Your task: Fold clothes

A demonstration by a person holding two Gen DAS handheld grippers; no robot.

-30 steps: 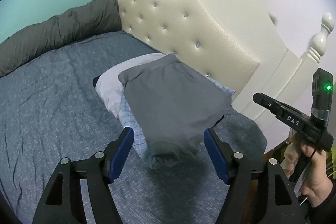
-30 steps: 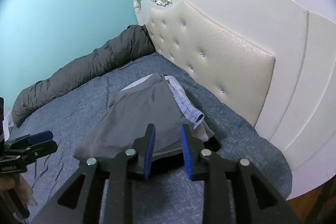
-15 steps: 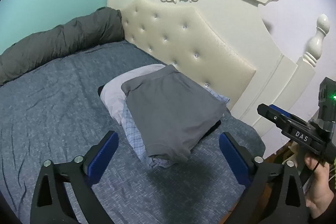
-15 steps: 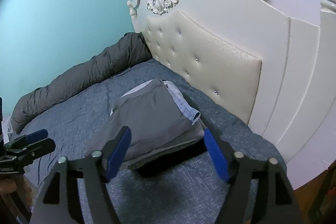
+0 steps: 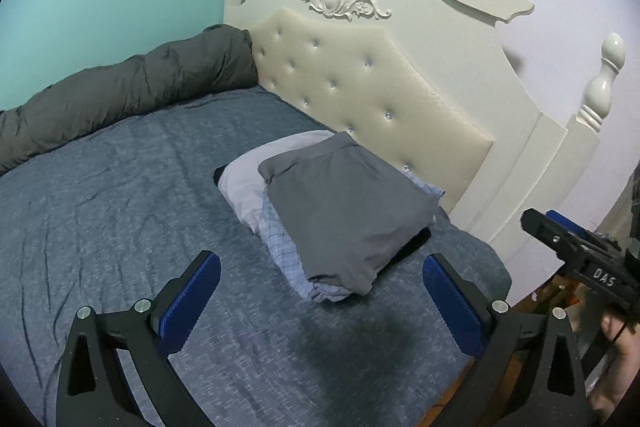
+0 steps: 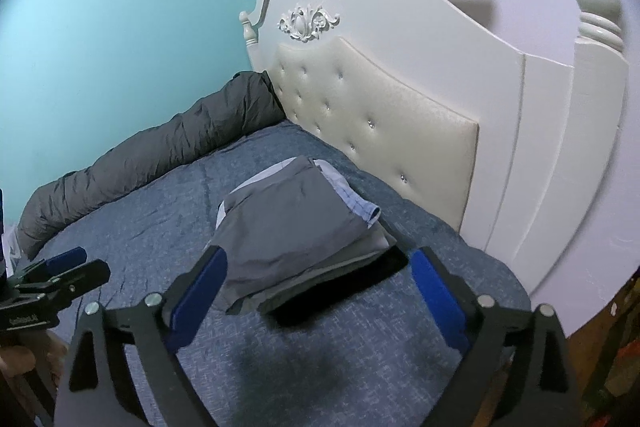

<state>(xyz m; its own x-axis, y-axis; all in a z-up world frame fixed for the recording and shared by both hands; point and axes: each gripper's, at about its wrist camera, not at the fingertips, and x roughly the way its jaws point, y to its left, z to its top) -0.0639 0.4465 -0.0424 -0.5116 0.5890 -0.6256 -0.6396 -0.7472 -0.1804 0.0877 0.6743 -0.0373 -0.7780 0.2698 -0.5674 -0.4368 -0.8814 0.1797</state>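
Note:
A stack of folded clothes lies on the blue bed near the headboard. A grey garment point(image 5: 352, 203) is on top, over a blue checked one point(image 5: 280, 239), a white one point(image 5: 244, 183) and a black one point(image 5: 416, 243). The stack also shows in the right wrist view point(image 6: 292, 227), with the black garment point(image 6: 340, 291) at the bottom. My left gripper point(image 5: 320, 291) is open and empty, held back from the stack. My right gripper point(image 6: 316, 287) is open and empty, just short of the stack's near edge.
A rolled dark grey duvet point(image 5: 120, 95) lies along the far side of the bed by the turquoise wall. The cream tufted headboard point(image 5: 376, 95) stands behind the stack. The bed's edge point(image 6: 516, 291) drops off at the right, with the floor beyond.
My right gripper has opened from nearly shut and let go of the grey garment. My left gripper has opened wider. Both have drawn back from the stack.

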